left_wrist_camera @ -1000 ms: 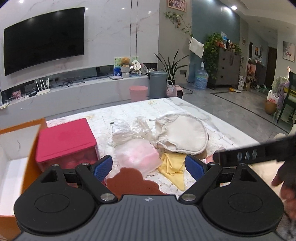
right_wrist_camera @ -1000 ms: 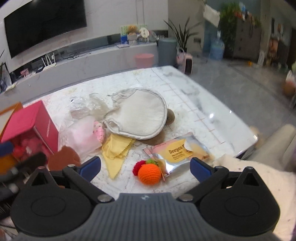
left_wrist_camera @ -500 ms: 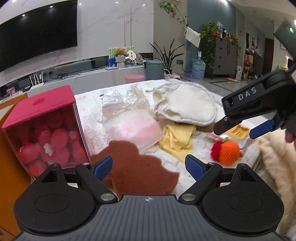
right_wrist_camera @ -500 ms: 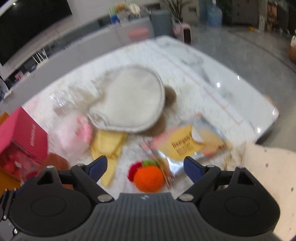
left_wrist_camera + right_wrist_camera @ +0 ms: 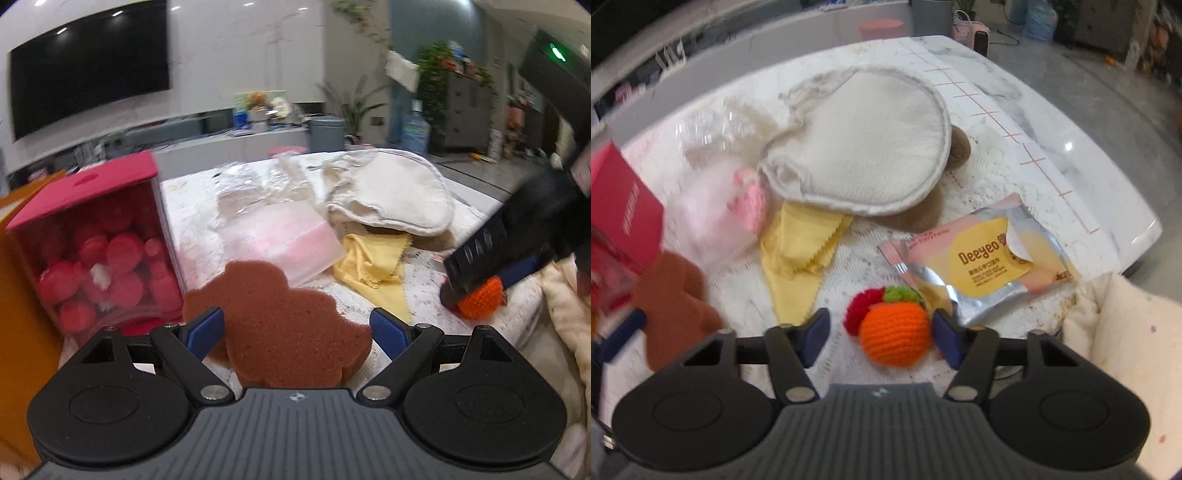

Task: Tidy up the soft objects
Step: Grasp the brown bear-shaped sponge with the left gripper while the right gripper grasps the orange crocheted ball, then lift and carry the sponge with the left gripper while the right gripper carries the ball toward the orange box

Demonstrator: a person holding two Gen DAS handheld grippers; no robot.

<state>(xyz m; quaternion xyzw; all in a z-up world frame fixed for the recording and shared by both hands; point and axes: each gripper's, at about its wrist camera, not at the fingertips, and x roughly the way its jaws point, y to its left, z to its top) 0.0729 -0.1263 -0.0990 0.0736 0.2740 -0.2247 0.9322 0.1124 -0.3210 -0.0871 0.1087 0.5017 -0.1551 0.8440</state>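
Observation:
A brown bear-shaped sponge (image 5: 284,325) lies on the lace-covered table between the fingers of my left gripper (image 5: 297,328), which is open around it; it also shows in the right wrist view (image 5: 672,295). My right gripper (image 5: 881,332) is open with its fingers on both sides of an orange crochet ball (image 5: 894,339) with red and green tufts; the ball also shows in the left wrist view (image 5: 480,302). A yellow cloth (image 5: 798,254), a pink item in a clear bag (image 5: 280,243) and a cream mitt (image 5: 864,151) lie behind.
A red-lidded clear box of red balls (image 5: 99,251) stands at the left beside an orange box (image 5: 22,332). A foil snack packet (image 5: 982,258) lies at the right. A cream fleece cushion (image 5: 1126,350) sits off the table's near right edge (image 5: 1137,243).
Both grippers have dropped closer to the table. The left now straddles the brown sponge; the right has narrowed its opening around the orange ball.

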